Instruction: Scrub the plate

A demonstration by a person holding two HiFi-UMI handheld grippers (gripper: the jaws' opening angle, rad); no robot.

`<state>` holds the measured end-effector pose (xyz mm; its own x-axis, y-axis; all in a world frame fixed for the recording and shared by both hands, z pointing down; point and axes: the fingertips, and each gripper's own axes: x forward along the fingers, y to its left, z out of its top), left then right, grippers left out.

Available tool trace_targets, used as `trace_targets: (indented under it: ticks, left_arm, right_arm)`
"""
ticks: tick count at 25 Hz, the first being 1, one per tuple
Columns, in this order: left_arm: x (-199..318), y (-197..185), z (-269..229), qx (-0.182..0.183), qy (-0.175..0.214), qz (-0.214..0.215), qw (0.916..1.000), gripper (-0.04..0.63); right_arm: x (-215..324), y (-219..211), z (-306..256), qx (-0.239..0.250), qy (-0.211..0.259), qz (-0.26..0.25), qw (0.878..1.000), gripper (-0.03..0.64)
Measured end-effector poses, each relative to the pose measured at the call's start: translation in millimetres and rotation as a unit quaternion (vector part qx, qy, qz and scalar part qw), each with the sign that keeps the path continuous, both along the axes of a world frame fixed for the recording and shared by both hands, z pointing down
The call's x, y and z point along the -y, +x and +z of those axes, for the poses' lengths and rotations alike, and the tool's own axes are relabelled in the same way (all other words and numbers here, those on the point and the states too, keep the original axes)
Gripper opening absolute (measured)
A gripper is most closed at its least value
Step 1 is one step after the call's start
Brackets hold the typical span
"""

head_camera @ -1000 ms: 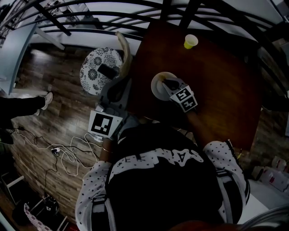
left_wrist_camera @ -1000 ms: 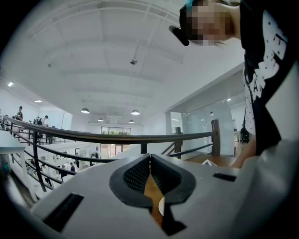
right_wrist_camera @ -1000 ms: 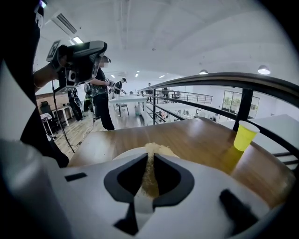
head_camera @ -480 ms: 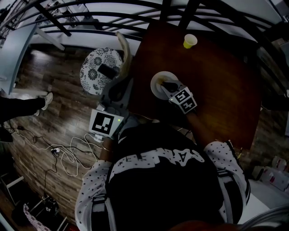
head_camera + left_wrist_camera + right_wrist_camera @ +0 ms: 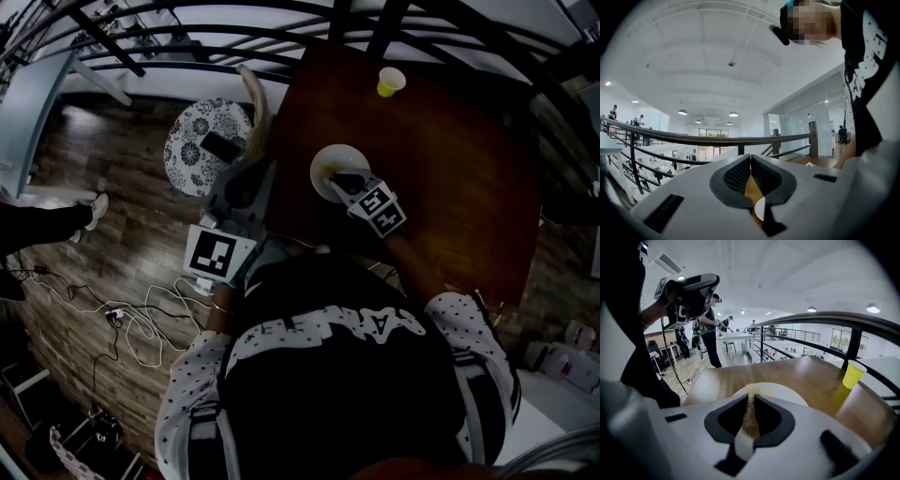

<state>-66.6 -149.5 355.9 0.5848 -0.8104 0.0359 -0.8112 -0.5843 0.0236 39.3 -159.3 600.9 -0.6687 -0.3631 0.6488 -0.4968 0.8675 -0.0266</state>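
while the right gripper (image 5: 750, 401) pinches a tan pad (image 5: 749, 423) over the plate (image 5: 779, 390), left gripper (image 5: 750, 161) fingers (image 5: 738, 176) meet, yellow cup (image 5: 853, 373) well apart.

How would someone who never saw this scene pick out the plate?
Start at the dark brown wooden table. Near its left edge lies a round white plate, under the right tool, which grips a thin tan scrub pad. Unlike the small yellow cup near the far edge, it is flat and wide.
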Motion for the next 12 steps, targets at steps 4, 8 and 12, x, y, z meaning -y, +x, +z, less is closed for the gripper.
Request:
trace_targets:
  ticks: [4,8,12]
  left_arm:
    - [-1.1,-2.6,-0.7,-0.001,0.001,-0.002,1.0,0.015]
    - [-3.0,-1.1,0.1,0.0,0.001,0.0,1.0,0.015]
    - [-2.5,1.4,1.4,-0.001,-0.002,0.0,1.0,0.015]
  right_arm:
    - [-7.2,-2.6,-0.4,0.001,-0.003,-0.003,1.0,0.049]
    - [-12.1,-2.5,-0.3,0.004,-0.004,0.0,1.0,0.049]
    - [-13.6,-1.4,-1.7,0.005,-0.002,-0.001,1.0,0.049]
